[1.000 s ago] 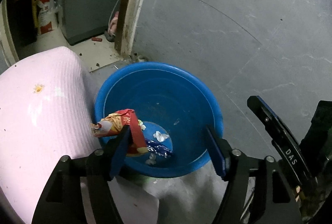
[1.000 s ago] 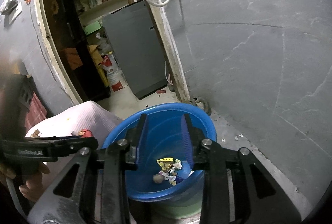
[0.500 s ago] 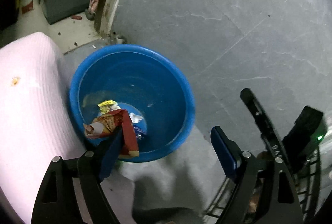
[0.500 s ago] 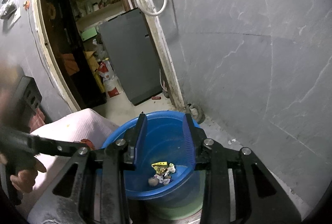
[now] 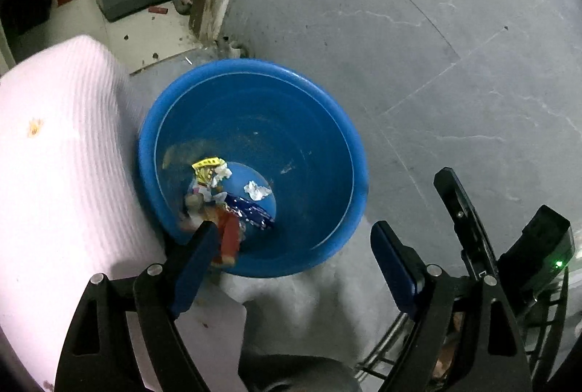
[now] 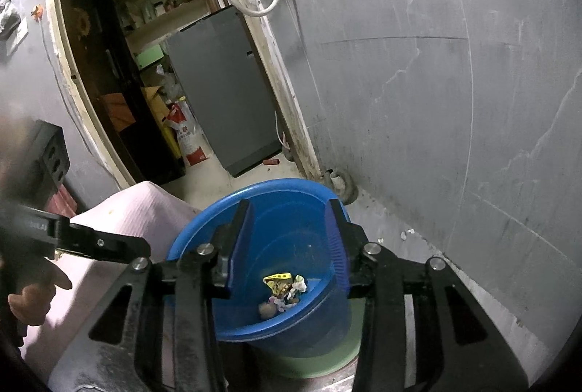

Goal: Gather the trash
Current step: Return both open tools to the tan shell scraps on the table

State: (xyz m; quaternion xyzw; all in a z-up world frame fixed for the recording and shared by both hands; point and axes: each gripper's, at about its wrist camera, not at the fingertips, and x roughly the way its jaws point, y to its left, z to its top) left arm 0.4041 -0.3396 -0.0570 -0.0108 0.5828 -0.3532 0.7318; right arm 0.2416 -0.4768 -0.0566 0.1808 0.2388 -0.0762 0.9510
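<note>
A blue tub stands beside a pink cloth, close to a grey wall. The left gripper hangs over the tub's near rim, jaws wide apart, nothing pressed between them. A red wrapper lies blurred against its left finger, possibly falling. More trash sits on the tub's bottom. The right gripper, empty, points into the tub, jaws opening.
</note>
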